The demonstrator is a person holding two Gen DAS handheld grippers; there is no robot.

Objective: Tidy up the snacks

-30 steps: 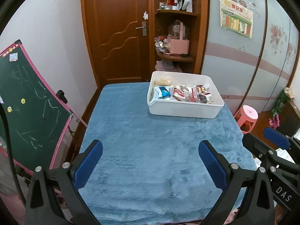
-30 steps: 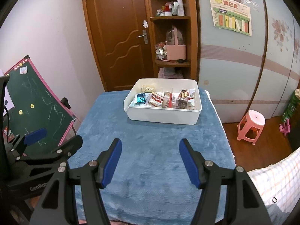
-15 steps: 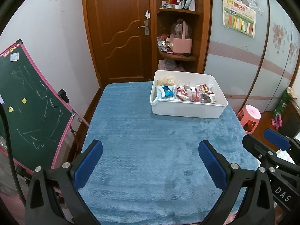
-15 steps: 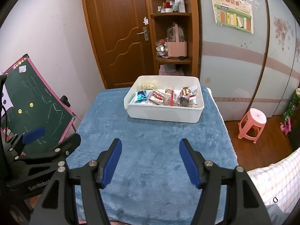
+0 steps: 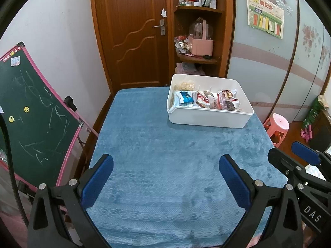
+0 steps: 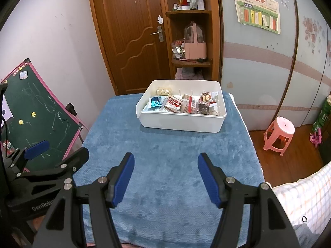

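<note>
Snack packs (image 6: 182, 104) sit in white bin (image 6: 180, 123) at far end of blue-covered table (image 6: 165, 155), w/ left gripper (image 5: 165, 177) & right gripper (image 6: 163, 177) both open, empty, over near edge, well apart from bin.

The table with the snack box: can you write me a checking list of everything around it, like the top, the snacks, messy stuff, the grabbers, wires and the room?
Surface: blue plush cloth covers the table; bare apart from the bin.
Job's things: white bin at the far end, holding wrapped snacks, among them a blue foil packet and a red-and-white cookie packet.
Clutter: nothing seen on the cloth.
Grippers: left gripper and right gripper both open, empty, above the near end.
Cables: a black cable by the chalkboard.
Surroundings: green chalkboard at left, wooden door, corner shelf with a pink basket, pink stool at right.
</note>
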